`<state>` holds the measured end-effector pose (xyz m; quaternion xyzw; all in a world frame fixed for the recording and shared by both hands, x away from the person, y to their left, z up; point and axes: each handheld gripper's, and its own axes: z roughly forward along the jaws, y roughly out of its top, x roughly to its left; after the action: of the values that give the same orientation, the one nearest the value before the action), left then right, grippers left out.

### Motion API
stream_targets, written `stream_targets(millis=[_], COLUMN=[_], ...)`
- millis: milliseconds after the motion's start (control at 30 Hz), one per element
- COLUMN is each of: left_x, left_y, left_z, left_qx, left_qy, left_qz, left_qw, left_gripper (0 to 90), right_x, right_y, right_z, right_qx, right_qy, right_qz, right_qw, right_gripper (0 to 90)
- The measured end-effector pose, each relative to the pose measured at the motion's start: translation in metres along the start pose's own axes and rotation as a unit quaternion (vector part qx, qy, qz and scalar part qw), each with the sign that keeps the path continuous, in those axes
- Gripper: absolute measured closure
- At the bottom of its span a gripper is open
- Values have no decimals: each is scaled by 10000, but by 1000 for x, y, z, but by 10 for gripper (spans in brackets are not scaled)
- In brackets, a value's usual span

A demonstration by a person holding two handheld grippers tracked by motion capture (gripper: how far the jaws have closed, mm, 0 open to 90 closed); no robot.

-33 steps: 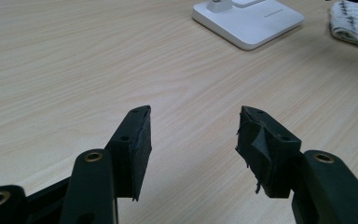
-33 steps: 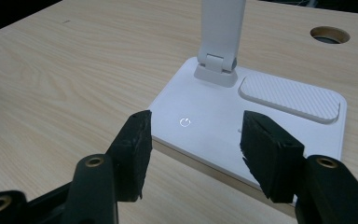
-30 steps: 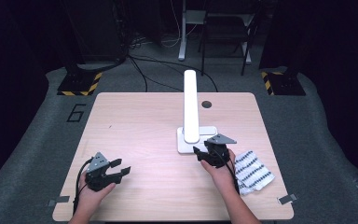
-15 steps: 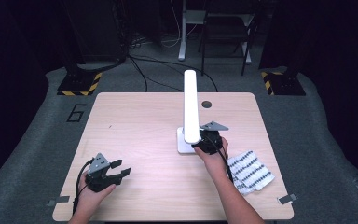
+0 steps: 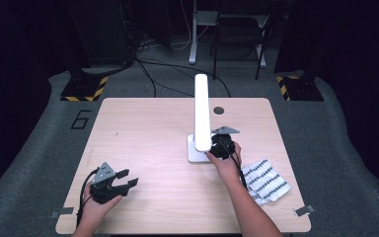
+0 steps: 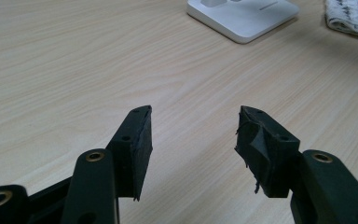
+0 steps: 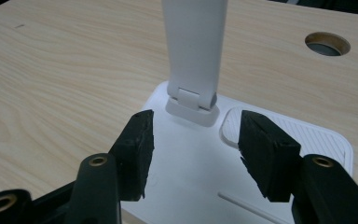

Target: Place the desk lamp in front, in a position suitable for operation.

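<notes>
A white desk lamp (image 5: 202, 112) stands upright on its flat white base (image 5: 196, 154) near the middle of the wooden table (image 5: 143, 128). My right gripper (image 5: 218, 149) hovers over the base, open, with its jaws either side of the hinge at the foot of the lamp arm (image 7: 195, 56) and nothing between them. In the right gripper view the gripper (image 7: 193, 140) sits just above the base (image 7: 186, 172). My left gripper (image 5: 128, 178) rests open near the table's front left. Its jaws (image 6: 193, 133) hold nothing and point toward the lamp base (image 6: 242, 16).
A striped black-and-white cloth (image 5: 265, 180) lies at the front right, by the right forearm; its corner shows as the cloth (image 6: 352, 16) in the left gripper view. A round cable hole (image 5: 219, 110) is behind the lamp. Dark floor, cables and stands lie beyond the far edge.
My right gripper has moved left and forward from beside the cloth to over the lamp base. The left gripper has stayed where it was.
</notes>
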<state>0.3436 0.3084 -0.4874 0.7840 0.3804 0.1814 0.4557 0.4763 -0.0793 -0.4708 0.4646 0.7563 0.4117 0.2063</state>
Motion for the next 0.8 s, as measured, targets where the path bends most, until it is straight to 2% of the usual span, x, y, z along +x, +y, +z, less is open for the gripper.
stream_targets(millis=[167, 200, 433, 533, 800], left_x=[0, 0, 2, 2, 3], left_y=[0, 0, -1, -1, -2], left_z=[0, 0, -1, -2, -3], left_qx=[-10, -19, -55, -11, -63], left_qy=[7, 4, 43, 18, 36], left_qz=[-25, -36, -50, -54, -73], left_qw=[10000, 10000, 10000, 10000, 9999], left_gripper=[453, 453, 453, 452, 451], right_x=[-10, -13, -21, -21, -4], right_y=[-6, -7, -9, -9, 9], right_z=[5, 7, 13, 15, 26], right_qx=[-15, -55, 19, 55, 31], right_qy=[-56, -55, -225, -219, -11], right_qz=[7, -86, 116, 138, 39], right_qw=[10000, 9999, 9997, 9997, 10000], right_gripper=[432, 434, 426, 424, 426])
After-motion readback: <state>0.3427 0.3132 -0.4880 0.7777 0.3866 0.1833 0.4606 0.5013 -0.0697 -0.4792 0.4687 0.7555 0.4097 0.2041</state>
